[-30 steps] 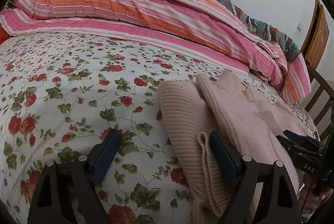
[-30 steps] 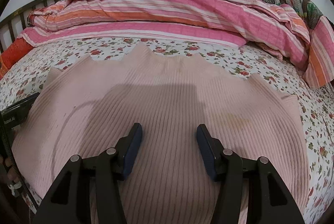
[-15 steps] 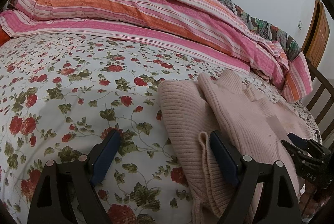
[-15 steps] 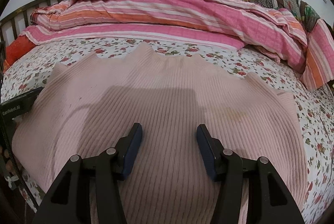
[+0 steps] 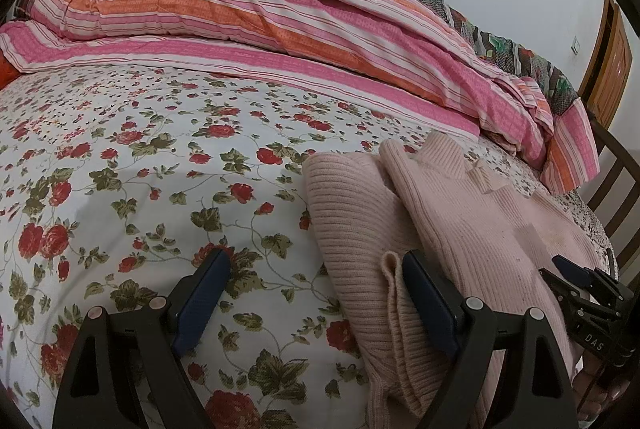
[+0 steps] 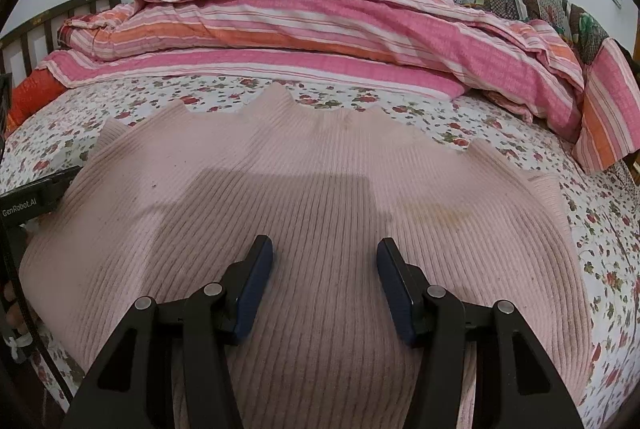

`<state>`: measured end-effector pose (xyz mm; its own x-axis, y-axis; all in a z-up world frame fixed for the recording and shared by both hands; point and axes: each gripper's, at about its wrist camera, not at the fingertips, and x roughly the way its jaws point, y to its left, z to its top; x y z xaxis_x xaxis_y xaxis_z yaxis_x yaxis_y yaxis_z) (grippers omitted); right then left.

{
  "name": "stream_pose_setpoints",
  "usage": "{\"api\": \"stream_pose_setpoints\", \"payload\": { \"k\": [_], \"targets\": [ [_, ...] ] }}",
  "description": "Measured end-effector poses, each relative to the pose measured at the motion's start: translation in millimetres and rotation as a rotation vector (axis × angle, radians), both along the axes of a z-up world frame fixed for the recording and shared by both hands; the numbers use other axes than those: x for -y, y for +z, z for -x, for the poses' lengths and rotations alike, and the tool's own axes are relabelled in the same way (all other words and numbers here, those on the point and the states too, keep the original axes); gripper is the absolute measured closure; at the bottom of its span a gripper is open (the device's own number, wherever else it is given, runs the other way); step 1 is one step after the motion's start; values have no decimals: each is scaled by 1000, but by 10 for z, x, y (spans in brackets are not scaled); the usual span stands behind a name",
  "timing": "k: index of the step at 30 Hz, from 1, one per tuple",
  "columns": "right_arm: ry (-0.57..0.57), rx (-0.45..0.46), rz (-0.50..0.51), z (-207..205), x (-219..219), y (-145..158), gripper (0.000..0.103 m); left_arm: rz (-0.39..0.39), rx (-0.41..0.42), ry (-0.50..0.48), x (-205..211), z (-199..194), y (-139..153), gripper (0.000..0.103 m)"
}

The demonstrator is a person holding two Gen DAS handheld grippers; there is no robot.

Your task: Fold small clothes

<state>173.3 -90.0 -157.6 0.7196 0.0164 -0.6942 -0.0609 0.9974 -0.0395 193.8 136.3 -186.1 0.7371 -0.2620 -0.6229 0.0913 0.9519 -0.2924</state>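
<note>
Sweater lies spread on the bed, nothing shifted since a second ago: left hand-held gripper gapes wide beside its sleeve, right hand-held gripper half open above it, both empty, folding paused.

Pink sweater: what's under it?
The sweater lies on the floral sheet, which shows around its edges. In the left wrist view a sleeve is folded over the body. Anything beneath the knit is covered and cannot be seen.
</note>
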Motion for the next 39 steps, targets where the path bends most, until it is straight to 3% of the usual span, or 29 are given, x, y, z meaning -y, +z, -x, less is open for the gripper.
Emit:
{"api": "stream_pose_setpoints", "payload": {
  "k": [15, 21, 27, 39],
  "targets": [
    [-1, 6, -15, 16, 16, 7, 49, -1, 0, 1, -19, 0, -3, 16],
    [22, -33, -53, 24, 83, 120, 49, -2, 0, 2, -23, 7, -3, 16],
    [28, -15, 5, 154, 20, 118, 49, -4, 1, 3, -20, 4, -4, 16],
    [51, -12, 9, 400, 74, 154, 49, -29, 18, -5, 12, 78, 22, 16]
  ]
}}
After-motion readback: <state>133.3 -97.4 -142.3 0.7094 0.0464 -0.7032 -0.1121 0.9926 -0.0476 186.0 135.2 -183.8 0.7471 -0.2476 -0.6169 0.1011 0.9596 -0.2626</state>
